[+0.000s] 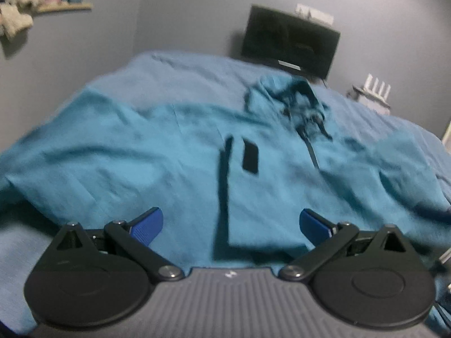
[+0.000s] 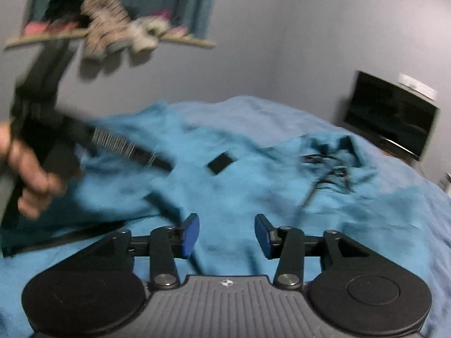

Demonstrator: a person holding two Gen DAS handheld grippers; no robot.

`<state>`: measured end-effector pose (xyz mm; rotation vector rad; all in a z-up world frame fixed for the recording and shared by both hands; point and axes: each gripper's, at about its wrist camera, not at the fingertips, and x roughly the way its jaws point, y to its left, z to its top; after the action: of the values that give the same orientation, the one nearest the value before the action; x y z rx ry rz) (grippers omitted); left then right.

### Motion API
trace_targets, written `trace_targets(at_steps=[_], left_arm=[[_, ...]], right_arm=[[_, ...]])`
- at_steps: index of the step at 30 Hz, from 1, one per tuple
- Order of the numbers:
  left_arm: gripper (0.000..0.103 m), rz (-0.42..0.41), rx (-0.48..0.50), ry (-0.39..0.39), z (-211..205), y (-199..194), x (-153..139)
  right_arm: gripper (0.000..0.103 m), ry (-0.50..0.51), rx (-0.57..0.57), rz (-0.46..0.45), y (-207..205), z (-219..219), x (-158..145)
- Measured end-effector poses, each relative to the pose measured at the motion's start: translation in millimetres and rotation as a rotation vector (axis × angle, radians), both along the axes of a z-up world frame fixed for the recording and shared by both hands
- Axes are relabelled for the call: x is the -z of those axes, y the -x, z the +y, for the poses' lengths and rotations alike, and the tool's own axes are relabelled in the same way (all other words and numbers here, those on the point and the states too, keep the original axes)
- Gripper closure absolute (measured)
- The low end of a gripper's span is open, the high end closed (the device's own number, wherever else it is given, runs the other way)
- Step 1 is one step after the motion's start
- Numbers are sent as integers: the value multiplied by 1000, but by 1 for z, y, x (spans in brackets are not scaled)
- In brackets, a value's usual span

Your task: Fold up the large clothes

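1. A teal jacket (image 1: 174,152) is lying spread over the bed (image 1: 180,73), covering most of the near half, with its collar and drawstrings (image 1: 298,104) pointing toward the far right corner.
2. One panel is already lying folded over the middle of the jacket; its dark edge strip (image 1: 224,186) is running from the near edge toward the centre, beside a small black patch (image 1: 250,156).
3. The left gripper (image 1: 230,222) is hovering over the near hem with its jaws standing wide apart, and nothing is sitting between the blue pads (image 1: 148,224).
4. The right gripper (image 2: 227,236) is hanging over the jacket near the bed's near edge, jaws partly apart and gripping nothing; the cloth is lying beneath, not between the pads.
5. In the right wrist view, the person's hand (image 2: 31,180) is carrying the left gripper at the left side of the bed, blurred.
6. Judging from this, the fold is only beginning: one side seems turned in, while the sleeves, the other side and the lengthwise folds are still waiting.
7. The far half of the jacket is looking rumpled, so smoothing is likely needed.
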<state>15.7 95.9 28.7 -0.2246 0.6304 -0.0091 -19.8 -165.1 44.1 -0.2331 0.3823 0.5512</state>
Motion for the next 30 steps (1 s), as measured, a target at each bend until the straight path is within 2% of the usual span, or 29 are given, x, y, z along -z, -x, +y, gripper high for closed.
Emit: trace_targets(at_steps=[2,3,4,5,7,8,9,10,12,15,19,21,23,28,30], left_arm=[[5,14,38,44,-2,-4,9],[14,16,56,60,-3,-6,12],[28,20,73,75,-4,-9,15],[37,28,92,90,-5,-12,18],[68,40,121,119,-5,-18,24],[78,39,115,118,-4,-19,26],[97,35,108,127,-1,-19,27],[102,27,92,137,3,-18,26],[103,-31,67,157,11,-12,18],[103,-137,34,132,18,1,-4],[103,-207,-53,43,33,16,-29],[103,-172,-96,14,43,19,-31],[103,-110,-134,19,52,20,-26],[103,47,-155,1,59,23,-3],[103,54,-131,7,55,22,1]], right_arm=[[48,-56,71,-11,7,-29,-11],[47,-78,106,-14,11,-42,-13],[46,-101,147,-14,14,-56,-13],[46,-122,182,-6,10,-68,-12],[46,-177,249,22,13,-92,-9],[46,-195,269,35,11,-99,-6],[46,-211,291,49,12,-108,-1],[46,-224,306,59,13,-116,4],[46,-240,315,77,14,-125,11],[47,-248,325,95,8,-133,19],[47,-277,315,81,3,-133,21],[47,-298,311,87,2,-136,23],[47,-273,316,130,-11,-128,30],[47,-165,355,381,-53,-118,75],[46,-174,357,406,-59,-118,83]])
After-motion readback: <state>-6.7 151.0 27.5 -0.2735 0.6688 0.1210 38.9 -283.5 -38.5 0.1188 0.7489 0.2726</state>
